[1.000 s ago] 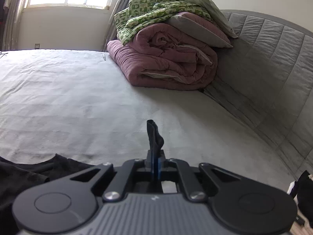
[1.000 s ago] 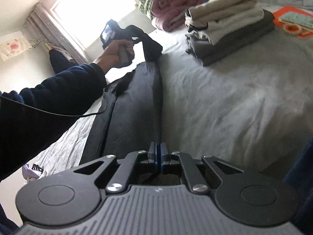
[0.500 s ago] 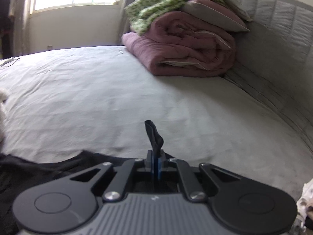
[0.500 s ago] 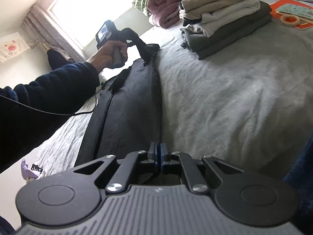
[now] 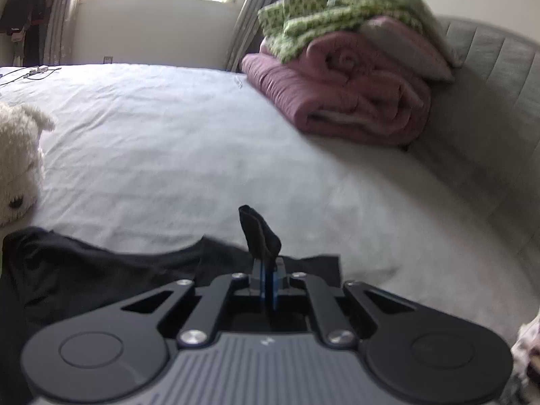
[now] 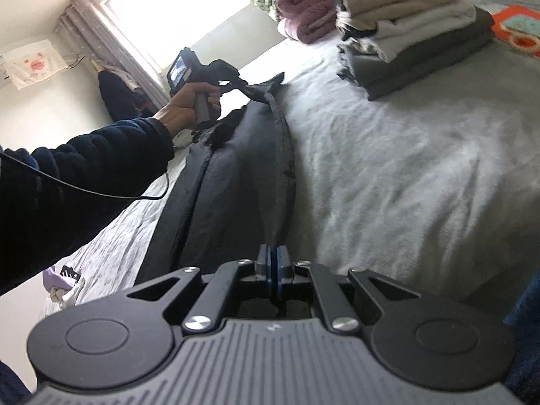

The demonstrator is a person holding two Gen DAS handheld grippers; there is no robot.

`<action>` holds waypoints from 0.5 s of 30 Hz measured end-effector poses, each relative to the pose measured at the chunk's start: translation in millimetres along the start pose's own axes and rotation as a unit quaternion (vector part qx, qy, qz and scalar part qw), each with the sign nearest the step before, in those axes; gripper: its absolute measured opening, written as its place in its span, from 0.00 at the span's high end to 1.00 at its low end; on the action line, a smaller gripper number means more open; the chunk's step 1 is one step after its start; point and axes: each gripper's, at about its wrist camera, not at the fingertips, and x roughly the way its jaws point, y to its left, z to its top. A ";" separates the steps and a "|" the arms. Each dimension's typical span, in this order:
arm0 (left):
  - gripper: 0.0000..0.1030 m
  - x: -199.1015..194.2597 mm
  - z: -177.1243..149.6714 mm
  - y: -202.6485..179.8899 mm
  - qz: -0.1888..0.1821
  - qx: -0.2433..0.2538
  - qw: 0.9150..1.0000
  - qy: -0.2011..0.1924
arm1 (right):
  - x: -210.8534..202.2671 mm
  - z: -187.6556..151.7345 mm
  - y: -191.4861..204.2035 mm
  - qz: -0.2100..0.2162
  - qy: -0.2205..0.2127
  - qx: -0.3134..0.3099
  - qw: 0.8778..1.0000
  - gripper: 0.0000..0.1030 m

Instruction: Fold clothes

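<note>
Left tongs (image 5: 266,280) alone show plush toy (image 5: 17,165).

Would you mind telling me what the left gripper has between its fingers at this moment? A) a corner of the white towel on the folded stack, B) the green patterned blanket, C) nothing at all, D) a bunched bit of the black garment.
D: the left gripper is clamped on a bunch of the black garment, which sticks up past its fingertips in the left wrist view and stretches to it in the right wrist view.
</note>
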 end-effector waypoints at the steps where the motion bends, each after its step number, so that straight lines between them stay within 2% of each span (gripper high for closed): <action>1: 0.97 -4.2 3.8 -0.7 -0.010 0.000 1.000 -0.009 | 0.4 0.9 4.4 0.001 -0.003 -0.010 1.000 0.95; 5: 0.97 -13.9 9.0 6.6 -0.019 0.001 1.000 -0.021 | 7.6 -0.2 25.9 0.008 0.000 -0.055 0.998 0.95; 11: 0.97 -16.4 0.6 49.6 -0.016 -0.026 0.999 -0.015 | 26.8 -11.0 48.0 0.024 0.029 -0.085 0.996 0.95; 15: 0.97 -21.6 -0.1 68.0 -0.022 -0.033 0.999 -0.030 | 36.1 -16.0 54.0 0.026 0.045 -0.099 0.994 0.95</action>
